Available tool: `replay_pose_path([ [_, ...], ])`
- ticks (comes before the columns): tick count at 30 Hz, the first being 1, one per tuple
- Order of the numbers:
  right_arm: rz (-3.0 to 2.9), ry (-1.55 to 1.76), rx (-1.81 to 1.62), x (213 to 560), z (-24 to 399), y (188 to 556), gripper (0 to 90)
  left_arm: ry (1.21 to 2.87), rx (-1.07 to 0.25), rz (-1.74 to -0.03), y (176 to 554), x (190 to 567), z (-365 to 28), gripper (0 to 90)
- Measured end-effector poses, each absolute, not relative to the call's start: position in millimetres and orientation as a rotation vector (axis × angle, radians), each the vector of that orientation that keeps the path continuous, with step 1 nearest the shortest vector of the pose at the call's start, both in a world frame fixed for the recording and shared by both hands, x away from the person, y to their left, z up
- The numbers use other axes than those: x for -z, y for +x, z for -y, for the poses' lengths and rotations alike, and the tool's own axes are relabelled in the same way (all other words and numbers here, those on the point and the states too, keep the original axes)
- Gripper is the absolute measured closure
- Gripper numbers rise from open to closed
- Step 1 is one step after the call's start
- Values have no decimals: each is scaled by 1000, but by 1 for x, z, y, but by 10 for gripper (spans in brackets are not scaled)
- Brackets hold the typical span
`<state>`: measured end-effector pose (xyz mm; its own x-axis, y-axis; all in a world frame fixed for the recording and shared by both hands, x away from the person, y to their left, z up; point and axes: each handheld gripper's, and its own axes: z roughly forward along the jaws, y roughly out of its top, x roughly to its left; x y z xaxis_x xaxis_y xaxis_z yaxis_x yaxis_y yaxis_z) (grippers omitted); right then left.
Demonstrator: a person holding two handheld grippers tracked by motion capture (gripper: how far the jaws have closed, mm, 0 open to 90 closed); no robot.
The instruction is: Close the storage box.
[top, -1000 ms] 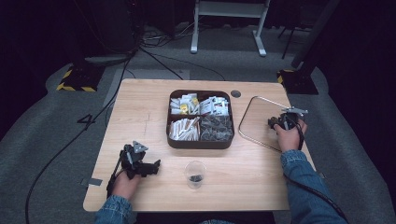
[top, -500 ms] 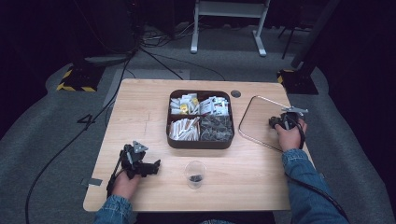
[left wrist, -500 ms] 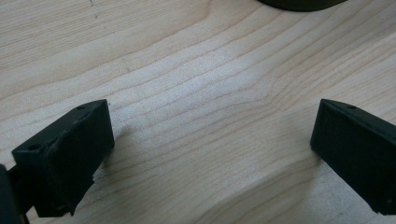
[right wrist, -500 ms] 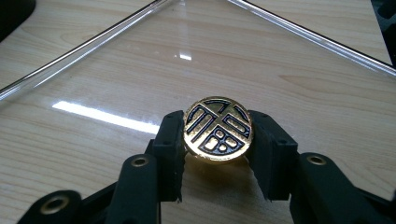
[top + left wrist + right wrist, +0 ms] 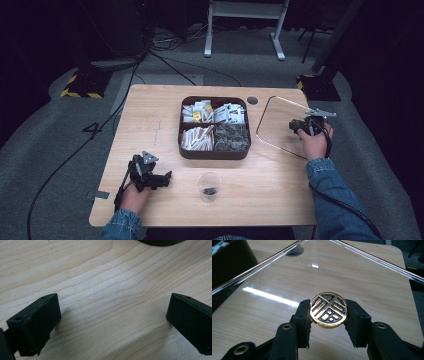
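A clear, rounded-square lid [image 5: 274,131] lies flat on the right side of the wooden table [image 5: 150,125]. On its top is a round gold knob [image 5: 328,310] with a dark pattern. My right gripper [image 5: 328,315] is shut on that knob, one jaw on each side; in the high view this right gripper [image 5: 299,125] sits at the lid's right edge. My left gripper [image 5: 164,178] rests near the table's front left, jaws wide open. In the left gripper view, only bare wood lies between the left gripper's [image 5: 113,317] jaws.
A dark four-compartment tray [image 5: 215,153] holding packets and small items stands mid-table. A clear plastic cup [image 5: 209,186] with something dark inside stands at the front centre. A small dark disc [image 5: 252,100] lies behind the tray. Cables run across the floor.
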<state>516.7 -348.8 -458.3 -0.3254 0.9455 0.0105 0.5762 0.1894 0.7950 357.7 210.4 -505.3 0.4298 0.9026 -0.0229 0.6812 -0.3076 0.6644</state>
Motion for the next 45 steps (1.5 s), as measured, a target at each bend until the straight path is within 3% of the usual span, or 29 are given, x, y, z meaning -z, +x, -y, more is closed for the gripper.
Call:
replay_pose_path([
  [24, -1966, 1340, -1084, 405, 332, 502, 586, 2086, -478, -1329, 358, 505, -210, 0],
  [45, -2093, 1207, -1186, 371, 259, 499, 586, 2100, -457, -1293, 358, 505, -215, 2],
])
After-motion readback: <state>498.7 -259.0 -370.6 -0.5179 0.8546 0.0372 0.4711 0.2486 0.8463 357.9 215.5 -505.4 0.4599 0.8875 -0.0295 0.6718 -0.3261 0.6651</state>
